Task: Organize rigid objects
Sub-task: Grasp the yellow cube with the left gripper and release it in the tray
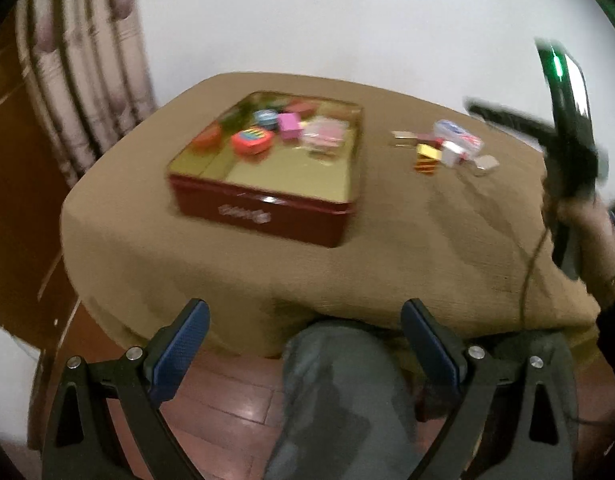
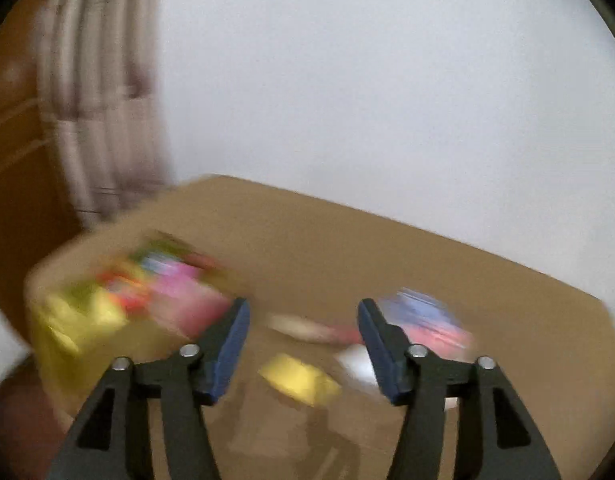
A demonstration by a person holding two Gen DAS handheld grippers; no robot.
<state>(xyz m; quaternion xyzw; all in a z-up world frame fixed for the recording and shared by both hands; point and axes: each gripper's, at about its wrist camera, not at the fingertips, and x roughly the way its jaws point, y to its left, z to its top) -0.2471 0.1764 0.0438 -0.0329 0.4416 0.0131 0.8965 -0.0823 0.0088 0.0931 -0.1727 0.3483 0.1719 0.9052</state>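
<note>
We see a red tin (image 1: 263, 204) on the cloth-covered bench (image 1: 235, 280), holding small colourful blocks (image 1: 267, 130); more loose pieces (image 1: 447, 150) lie to its right. The left hand-held gripper (image 1: 305, 340) hangs wide open and empty. The right hand-held gripper (image 2: 303, 344), raised beside the bench, gapes over the loose pieces, gripping nothing.

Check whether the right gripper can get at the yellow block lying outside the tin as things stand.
Probably yes. The right gripper is open with nothing between its pads, and the yellow block lies on the tan tablecloth just ahead of it. Blurred small items crowd its far side, so a grab may nudge them.
</note>
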